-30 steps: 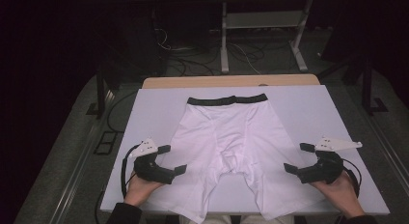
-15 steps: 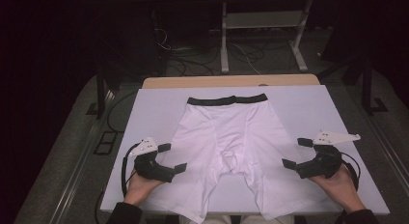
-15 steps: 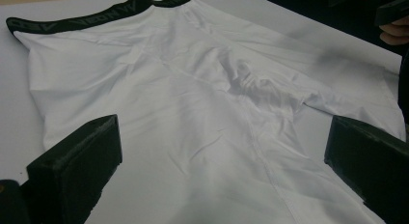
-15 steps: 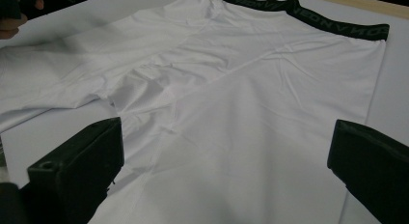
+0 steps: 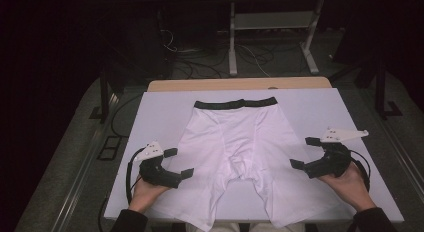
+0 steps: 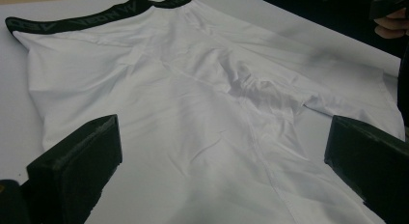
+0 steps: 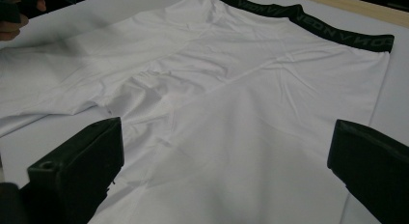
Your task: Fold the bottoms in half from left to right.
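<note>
White boxer shorts (image 5: 237,147) with a black waistband (image 5: 235,103) lie flat on the white table top (image 5: 155,117), waistband at the far side, legs toward me. My left gripper (image 5: 179,163) hovers open at the outer edge of the left leg. My right gripper (image 5: 305,152) stands open at the outer edge of the right leg. In the left gripper view the shorts (image 6: 193,103) spread between the wide-apart jaws. The right gripper view has the shorts (image 7: 251,103) and waistband (image 7: 308,23) lying ahead of its spread jaws. Nothing is held.
A wooden strip (image 5: 240,84) runs along the table's far edge. Beyond it are a metal stand (image 5: 270,37) and cables on a dark floor. Bare white table top (image 5: 350,117) flanks the shorts on both sides.
My right gripper has risen slightly and shifted toward the far side beside the right leg. The left gripper has barely moved. The shorts lie as before.
</note>
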Demonstrator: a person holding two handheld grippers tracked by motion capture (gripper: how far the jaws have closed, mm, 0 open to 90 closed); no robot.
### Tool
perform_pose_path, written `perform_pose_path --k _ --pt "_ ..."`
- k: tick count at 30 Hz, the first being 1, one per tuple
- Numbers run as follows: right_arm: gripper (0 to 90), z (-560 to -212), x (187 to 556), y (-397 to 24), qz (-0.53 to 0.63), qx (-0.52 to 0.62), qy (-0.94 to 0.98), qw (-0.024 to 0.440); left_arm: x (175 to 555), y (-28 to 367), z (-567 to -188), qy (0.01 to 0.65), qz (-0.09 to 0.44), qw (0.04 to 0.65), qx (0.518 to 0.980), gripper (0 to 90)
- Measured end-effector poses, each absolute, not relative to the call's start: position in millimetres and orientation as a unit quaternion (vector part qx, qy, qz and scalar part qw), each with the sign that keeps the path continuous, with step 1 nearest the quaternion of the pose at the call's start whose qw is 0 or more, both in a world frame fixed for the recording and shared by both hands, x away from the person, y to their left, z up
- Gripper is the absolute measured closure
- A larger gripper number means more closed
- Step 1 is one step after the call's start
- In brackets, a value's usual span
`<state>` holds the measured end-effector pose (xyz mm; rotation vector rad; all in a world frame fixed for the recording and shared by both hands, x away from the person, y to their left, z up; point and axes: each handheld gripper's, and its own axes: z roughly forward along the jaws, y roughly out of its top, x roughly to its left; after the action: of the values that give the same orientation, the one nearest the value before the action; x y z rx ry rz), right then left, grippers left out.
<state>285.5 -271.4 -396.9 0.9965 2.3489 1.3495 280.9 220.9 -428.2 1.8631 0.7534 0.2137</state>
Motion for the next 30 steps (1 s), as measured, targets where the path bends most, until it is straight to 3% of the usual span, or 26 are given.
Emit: perform_pose_path --k 30 --pt "0.0 -374 323 -247 0.441 0.319 0.828 0.133 281 220 -428 0.316 0.088 0.534 0.779 0.0"
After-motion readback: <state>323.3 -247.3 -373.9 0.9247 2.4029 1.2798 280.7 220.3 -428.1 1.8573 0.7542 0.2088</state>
